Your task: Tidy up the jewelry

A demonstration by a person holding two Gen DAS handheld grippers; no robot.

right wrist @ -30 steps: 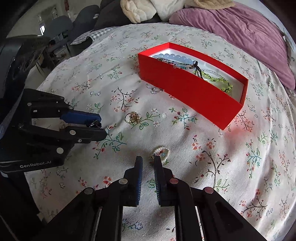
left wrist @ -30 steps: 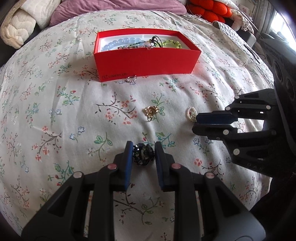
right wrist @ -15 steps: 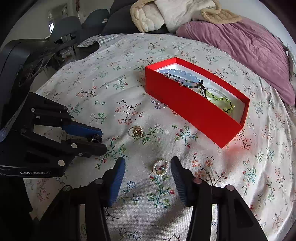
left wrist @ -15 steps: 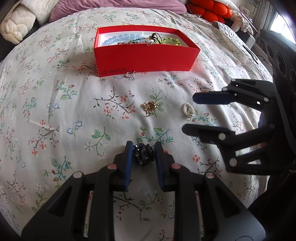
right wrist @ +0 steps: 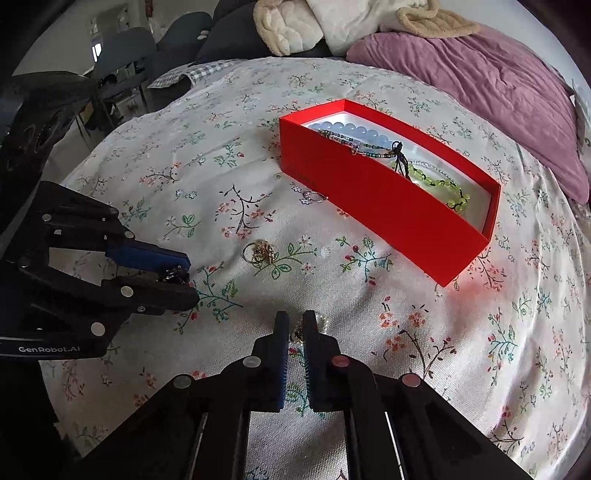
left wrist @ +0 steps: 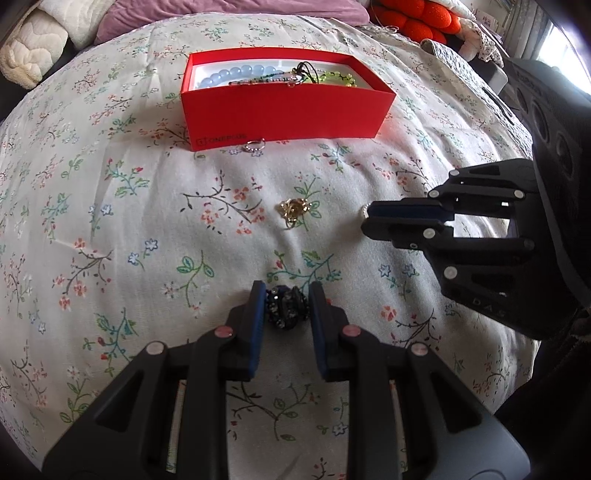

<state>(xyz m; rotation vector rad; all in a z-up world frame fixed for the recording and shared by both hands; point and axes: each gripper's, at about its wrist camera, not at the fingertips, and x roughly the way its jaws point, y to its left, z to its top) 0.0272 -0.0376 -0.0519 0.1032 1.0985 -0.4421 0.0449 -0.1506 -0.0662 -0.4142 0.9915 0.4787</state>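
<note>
My left gripper (left wrist: 287,297) is shut on a black sparkly bead ornament (left wrist: 287,307), low over the floral bedspread; it also shows in the right wrist view (right wrist: 173,275). My right gripper (right wrist: 295,326) is shut on a small pearl-rimmed ring (right wrist: 297,336) on the bedspread; in the left wrist view (left wrist: 369,218) only the ring's edge (left wrist: 365,210) peeks out. A gold flower ring (left wrist: 293,208) (right wrist: 260,252) and a thin silver ring (left wrist: 254,146) (right wrist: 314,196) lie loose. The open red box (left wrist: 284,110) (right wrist: 388,206) holds blue, green and dark bead bracelets.
Purple duvet (right wrist: 480,85) and cream blankets (right wrist: 306,26) lie beyond the box. Orange cushion (left wrist: 417,18) sits at far right. A dark chair (right wrist: 122,55) stands past the bed's left edge.
My right gripper opened wide around the pearl ring, then closed on it. My left gripper kept its hold on the black bead ornament and barely moved.
</note>
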